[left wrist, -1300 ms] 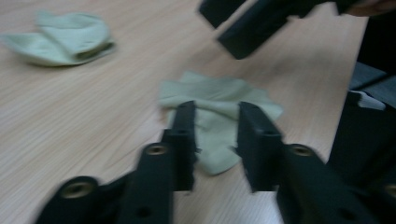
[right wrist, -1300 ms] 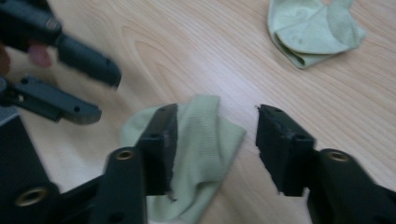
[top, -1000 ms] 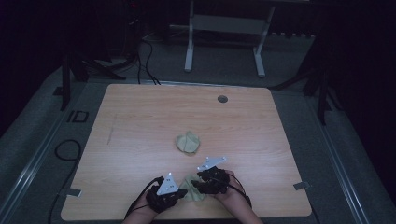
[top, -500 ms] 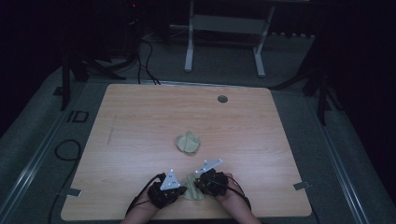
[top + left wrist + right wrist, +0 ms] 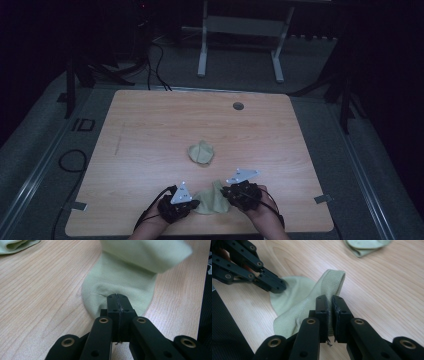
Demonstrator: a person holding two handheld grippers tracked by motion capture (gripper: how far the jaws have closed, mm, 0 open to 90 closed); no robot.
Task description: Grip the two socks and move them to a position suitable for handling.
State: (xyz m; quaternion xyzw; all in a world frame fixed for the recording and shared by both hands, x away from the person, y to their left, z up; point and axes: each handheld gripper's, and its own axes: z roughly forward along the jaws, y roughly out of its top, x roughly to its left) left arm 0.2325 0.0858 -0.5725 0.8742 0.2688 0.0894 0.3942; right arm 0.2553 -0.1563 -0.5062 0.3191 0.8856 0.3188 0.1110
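The wooden worktop (image 5: 150, 130) carries two pale green socks. One lies balled (image 5: 201, 152) at the middle, well apart from my hands, with bare wood all around it. The other sock (image 5: 211, 199) lies by the near edge between my grippers. My left gripper (image 5: 117, 302) is clamped on its toe; my right gripper (image 5: 330, 308) has just closed on its raised cuff.

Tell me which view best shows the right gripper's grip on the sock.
Right gripper view: the right gripper is shut on the sock cuff, up close. High view shows the grip small and dim; left gripper view shows the lifted cuff, blurred.
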